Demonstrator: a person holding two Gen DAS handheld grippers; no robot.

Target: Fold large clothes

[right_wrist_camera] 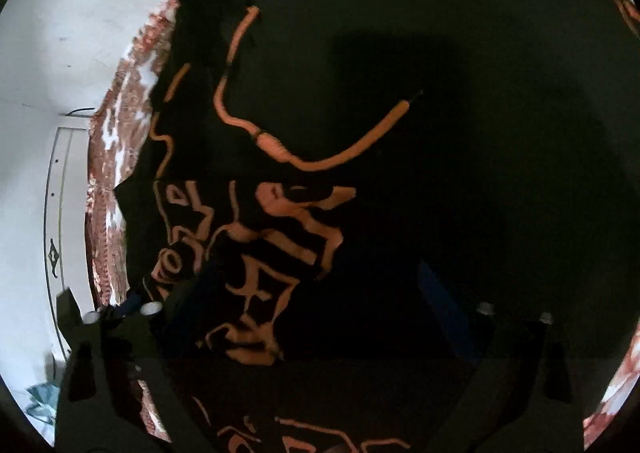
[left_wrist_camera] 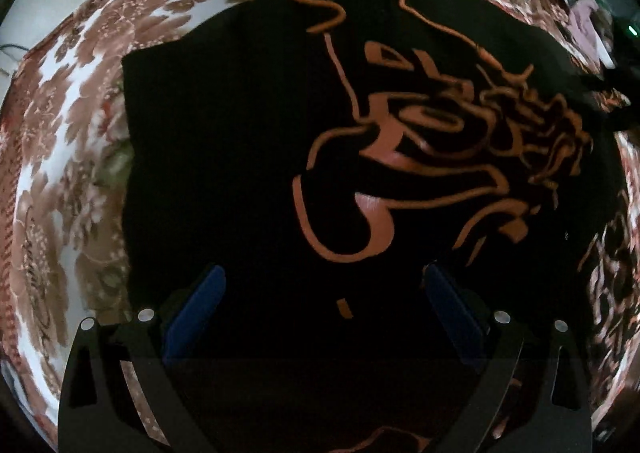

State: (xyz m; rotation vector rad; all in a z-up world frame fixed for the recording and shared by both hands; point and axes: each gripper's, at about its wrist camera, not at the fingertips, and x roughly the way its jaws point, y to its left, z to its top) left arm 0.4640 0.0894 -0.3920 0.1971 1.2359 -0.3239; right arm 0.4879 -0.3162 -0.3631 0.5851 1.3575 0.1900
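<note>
A large black garment (left_wrist_camera: 224, 157) with an orange line print (left_wrist_camera: 420, 141) and orange drawstrings lies spread on a floral bedspread (left_wrist_camera: 68, 157). My left gripper (left_wrist_camera: 322, 277) hovers above its lower middle with the blue-padded jaws wide apart and nothing between them. In the right wrist view the same black garment (right_wrist_camera: 460, 101) fills the frame, its printed part (right_wrist_camera: 272, 245) at lower left and an orange drawstring (right_wrist_camera: 360, 141) across the middle. My right gripper (right_wrist_camera: 316, 285) is over the fabric with the jaws apart; the dark cloth partly hides its fingers.
The floral bedspread (right_wrist_camera: 116, 157) rings the garment on all sides. Past the bed's left edge is a white wall or floor (right_wrist_camera: 52, 53) with a dark cable. Clutter sits at the far right of the left wrist view (left_wrist_camera: 588, 21).
</note>
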